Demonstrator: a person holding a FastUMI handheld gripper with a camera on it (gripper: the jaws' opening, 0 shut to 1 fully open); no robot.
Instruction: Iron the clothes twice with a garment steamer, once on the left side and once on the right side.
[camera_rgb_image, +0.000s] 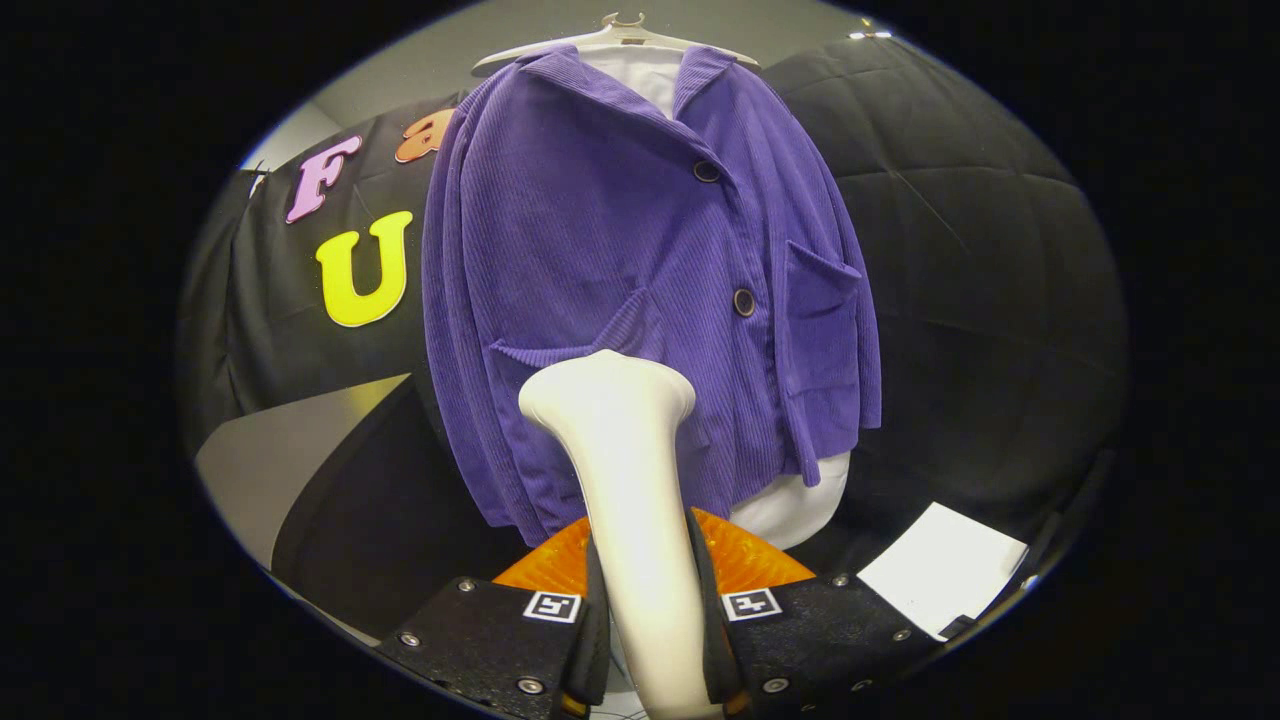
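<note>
A purple corduroy jacket (620, 270) with dark buttons hangs on a pale hanger (620, 30) over a white garment (795, 505) straight ahead. My gripper (648, 640) is shut on the handle of a white garment steamer (625, 470), both fingers (510, 640) pressing its sides. The steamer's flared head (605, 390) points up at the jacket's lower left front, near the left pocket; whether it touches the cloth is unclear.
Black quilted booth cloth (980, 260) hangs behind and to the right of the jacket. A white sheet (940, 580) lies low on the right. An orange object (745, 560) sits just behind the fingers. A grey panel (270, 460) stands at lower left.
</note>
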